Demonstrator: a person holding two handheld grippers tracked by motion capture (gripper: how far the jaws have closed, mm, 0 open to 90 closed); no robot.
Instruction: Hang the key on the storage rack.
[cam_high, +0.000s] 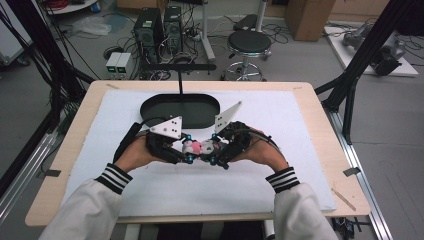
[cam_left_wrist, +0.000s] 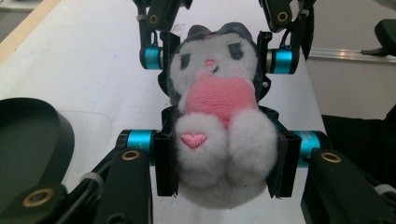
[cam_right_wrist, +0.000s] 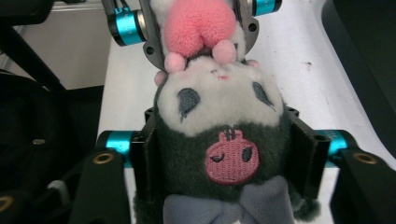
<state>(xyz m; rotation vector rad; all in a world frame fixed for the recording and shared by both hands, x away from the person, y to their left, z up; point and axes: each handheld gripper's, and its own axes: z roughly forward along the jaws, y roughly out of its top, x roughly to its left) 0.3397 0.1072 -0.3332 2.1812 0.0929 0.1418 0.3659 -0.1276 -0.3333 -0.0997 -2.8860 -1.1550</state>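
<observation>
A small plush toy (cam_high: 200, 147), white-and-dark-grey fleece w/ a fuzzy pink heart on its belly, sits mid-table, a bit toward the near side, held between both grippers. Soft pile fabric throughout: white rounded feet, one w/ a stitched pink heart (cam_left_wrist: 193, 140); dark grey hood w/ an embroidered pink skull-like patch (cam_right_wrist: 231, 157) and a pale grey-lilac fabric bow (cam_right_wrist: 229, 205) below it. Embroidered dark eyes, tiny pink nose. No readable writing or brand anywhere.

Left gripper (cam_high: 176, 152), black hard plastic w/ teal anodised metal collars and brass-coloured rivets: jaws clamped on the toy's lower body, pads pressing into the feet on both sides. Right gripper (cam_high: 222, 152), same build: jaws clamped on the hooded head, pads sunk into the dark fleece. The two meet nose to nose over the toy. Each carries a grey three-cornered plate w/ small dots.

The table (cam_high: 320, 130) has a light wood-look top under a white, slightly rough foam-like mat (cam_high: 280, 120). On the far side of the mat lies a black oval tray (cam_high: 180, 111), smooth and matte, w/ a thin black post rising from it to a flat bar.

Hard to make out: from the high view the toy is mostly covered by the grippers and hands, just a pink-white blur. Toy's base cut off in the left gripper view; bow cut off at the bottom of the right gripper view. Sleeves white w/ black-and-white striped knit cuffs.
</observation>
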